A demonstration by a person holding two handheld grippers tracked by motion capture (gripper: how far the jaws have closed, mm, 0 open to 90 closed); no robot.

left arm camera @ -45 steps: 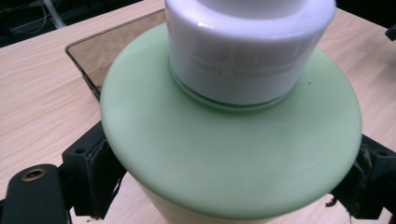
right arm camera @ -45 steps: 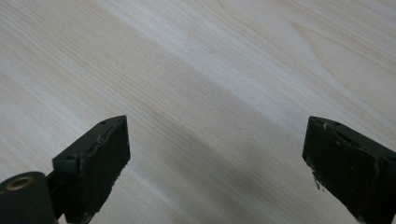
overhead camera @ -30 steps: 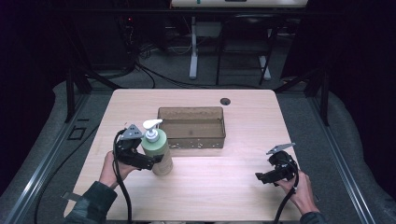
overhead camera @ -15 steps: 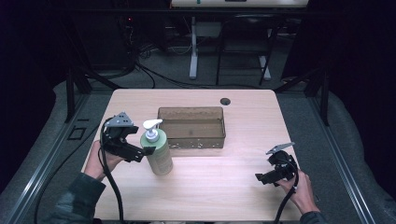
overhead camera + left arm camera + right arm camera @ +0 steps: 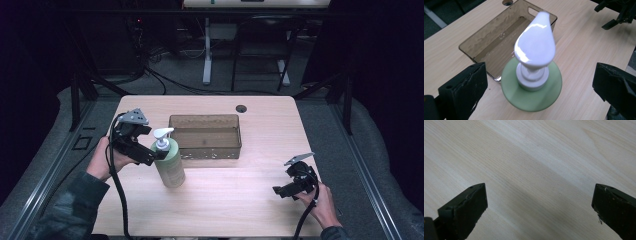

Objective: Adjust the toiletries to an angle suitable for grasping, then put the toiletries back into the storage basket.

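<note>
A: How many things are on the table [image 5: 250,200]?

B: Two. One green bottle [image 5: 170,165] with a white pump [image 5: 162,135], and one brown see-through bin [image 5: 205,136]. There is also one round hole [image 5: 241,108] in the tabletop near the far edge.

A: Where does the bottle stand?

B: Upright on the wood, just beside the bin's near left corner. The left gripper view looks down on it: the pump head [image 5: 535,45] over the green shoulder [image 5: 531,91], the bin [image 5: 474,51] right behind it.

A: And the grippers?

B: Two, one in each hand. The left gripper [image 5: 150,157] is at the bottle's left side, at neck height. In its own view the jaws stand wide apart, the bottle between them, and neither jaw touches it. It holds nothing.

A: The right one?

B: The right gripper [image 5: 287,190] is low over the table near the front right, well apart from the bottle and bin. Its own view shows both jaws spread wide, with bare wood [image 5: 536,177] between them. It holds nothing either.

A: Does the left view catch the other gripper?

B: Yes, dark parts of it [image 5: 619,12] at the top right corner, far across the table.
</note>
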